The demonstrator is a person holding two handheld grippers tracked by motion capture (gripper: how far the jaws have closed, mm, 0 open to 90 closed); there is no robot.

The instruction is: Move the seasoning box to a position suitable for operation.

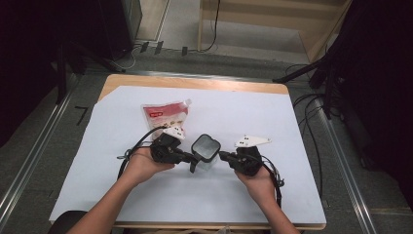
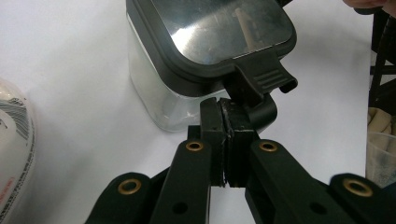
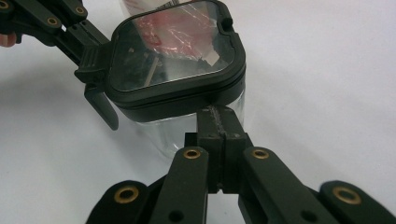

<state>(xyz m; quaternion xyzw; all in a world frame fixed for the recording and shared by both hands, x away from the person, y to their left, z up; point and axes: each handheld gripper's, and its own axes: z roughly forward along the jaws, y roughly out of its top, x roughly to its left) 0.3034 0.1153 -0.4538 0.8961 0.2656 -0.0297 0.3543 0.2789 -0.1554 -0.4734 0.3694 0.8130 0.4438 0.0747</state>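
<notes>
your left gripper (image 2: 225, 122) pinches the latch (image 2: 259, 91) to pull it; your right gripper (image 3: 219, 125), pressed together, braces the container (image 1: 205, 152) steady.

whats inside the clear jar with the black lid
Through the clear wall of the jar nothing shows inside; it looks empty. The lid reflects, so the bottom cannot be checked from above.

clear container (image 1: 206, 160) with black-rimmed lid (image 2: 219, 32) and black latch (image 2: 265, 79); pouch (image 1: 164, 116) red and white; both grippers (image 1: 187, 157) (image 1: 225, 156) black, brass-coloured rivets; table cover (image 1: 253, 122) pale white-blue; table edge (image 1: 195, 83) light wood.
</notes>
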